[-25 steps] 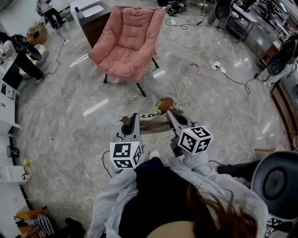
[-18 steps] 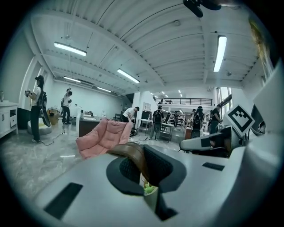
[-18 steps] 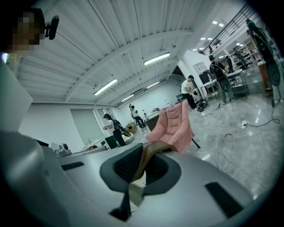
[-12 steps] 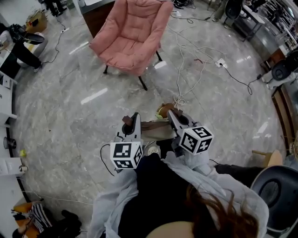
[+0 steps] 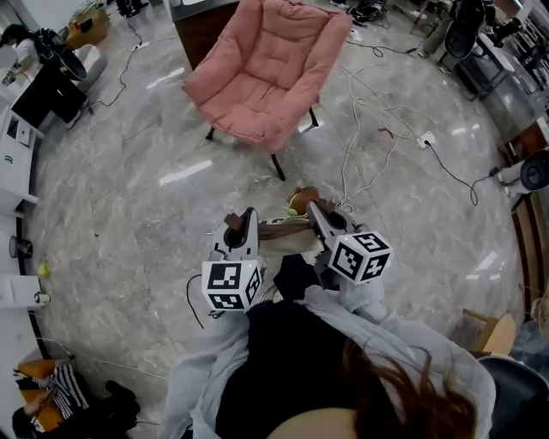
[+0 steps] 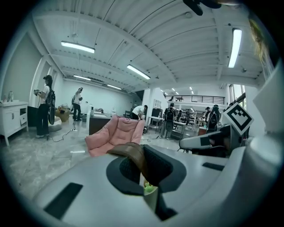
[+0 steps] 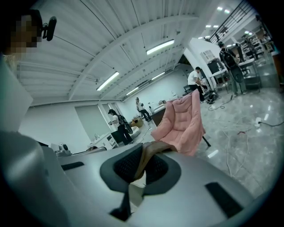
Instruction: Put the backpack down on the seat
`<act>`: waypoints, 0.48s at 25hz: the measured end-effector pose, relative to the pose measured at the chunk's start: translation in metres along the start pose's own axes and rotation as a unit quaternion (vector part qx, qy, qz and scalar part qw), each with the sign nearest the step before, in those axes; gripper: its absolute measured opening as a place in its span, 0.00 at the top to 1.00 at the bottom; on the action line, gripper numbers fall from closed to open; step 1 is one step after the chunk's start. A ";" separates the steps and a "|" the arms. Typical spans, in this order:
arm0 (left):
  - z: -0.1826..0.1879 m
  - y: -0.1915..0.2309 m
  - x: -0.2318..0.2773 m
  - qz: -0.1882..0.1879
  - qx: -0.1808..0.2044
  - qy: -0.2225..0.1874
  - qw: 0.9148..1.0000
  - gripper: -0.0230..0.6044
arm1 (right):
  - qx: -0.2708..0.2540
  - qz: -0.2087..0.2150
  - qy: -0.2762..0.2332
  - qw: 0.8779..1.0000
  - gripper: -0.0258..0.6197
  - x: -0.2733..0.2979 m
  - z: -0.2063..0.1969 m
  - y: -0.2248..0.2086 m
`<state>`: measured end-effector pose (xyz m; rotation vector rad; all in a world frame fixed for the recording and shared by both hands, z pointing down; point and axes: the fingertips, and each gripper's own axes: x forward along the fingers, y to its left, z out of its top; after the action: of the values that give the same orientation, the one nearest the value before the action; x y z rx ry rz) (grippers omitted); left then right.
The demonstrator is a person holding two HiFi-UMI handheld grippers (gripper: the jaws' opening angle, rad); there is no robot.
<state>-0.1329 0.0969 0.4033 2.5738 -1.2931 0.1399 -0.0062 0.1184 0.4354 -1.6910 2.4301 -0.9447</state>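
Note:
A pink padded chair (image 5: 266, 73) stands on the marble floor ahead of me. Between the two grippers, low over the floor, hangs the backpack (image 5: 287, 230), white and brown with a green bit showing. My left gripper (image 5: 237, 225) is shut on a brown strap (image 6: 133, 154) of it. My right gripper (image 5: 312, 207) is shut on another brown strap (image 7: 150, 153). The chair (image 6: 114, 135) shows beyond the jaws in the left gripper view, and the same chair (image 7: 182, 120) in the right gripper view. Most of the backpack is hidden below the grippers.
White and dark cables (image 5: 364, 129) trail over the floor right of the chair to a power strip (image 5: 425, 140). A dark cabinet (image 5: 202, 21) stands behind the chair. Desks (image 5: 17, 154) line the left side. Several people (image 6: 44, 106) stand far off.
The chair has come nearer and shifted right in the head view as the person walks towards it. Both grippers stay shut on the straps, with the backpack still hanging between them.

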 end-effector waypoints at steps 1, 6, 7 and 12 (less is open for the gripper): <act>0.006 0.004 0.011 0.003 0.003 -0.003 1.000 0.94 | -0.004 0.004 -0.001 1.000 0.95 0.008 0.009 -0.004; 0.030 0.019 0.063 0.009 0.004 -0.014 1.000 0.94 | -0.010 0.016 -0.006 1.000 0.95 0.051 0.051 -0.030; 0.034 0.024 0.073 0.011 0.003 -0.013 1.000 0.94 | -0.010 0.019 -0.007 1.000 0.95 0.060 0.059 -0.033; 0.046 0.033 0.114 0.017 0.001 -0.011 1.000 0.94 | -0.013 0.025 -0.012 1.000 0.95 0.090 0.091 -0.056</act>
<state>-0.0921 -0.0230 0.3877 2.5622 -1.3449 0.1193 0.0364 -0.0131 0.4164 -1.6309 2.4675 -0.8857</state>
